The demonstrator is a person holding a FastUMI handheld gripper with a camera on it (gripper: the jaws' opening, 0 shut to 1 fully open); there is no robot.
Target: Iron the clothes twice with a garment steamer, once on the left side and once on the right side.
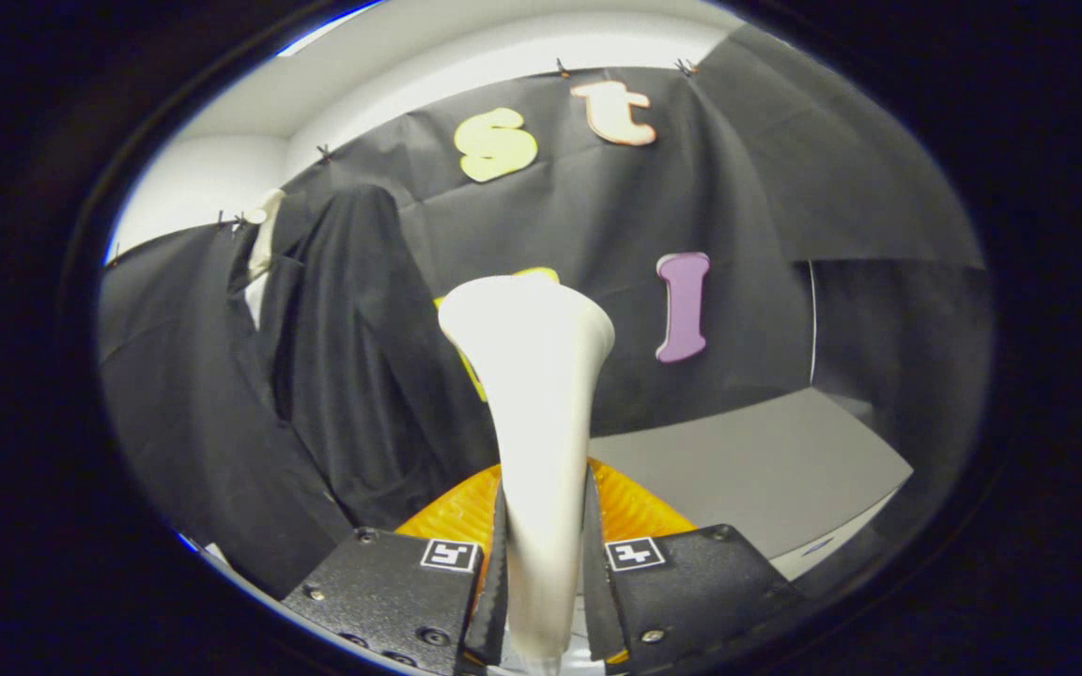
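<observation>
hand-held gripper [544, 573]: both fingers clamped on garment steamer [536, 394] handle | steamer head: raised beyond fingers | dark garment [353, 357]: hanging ahead-left, apart

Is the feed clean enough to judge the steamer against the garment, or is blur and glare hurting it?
Gripper view: the steamer, clamped between both fingers, is bright, its lower part smeared; fisheye bends the table edge; the dark garment shows faint folds.

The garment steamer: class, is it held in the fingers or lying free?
Held. The garment steamer stands upright between the gripper's fingers, both pressing its white handle, its head raised toward the dark garment hanging beyond.
</observation>
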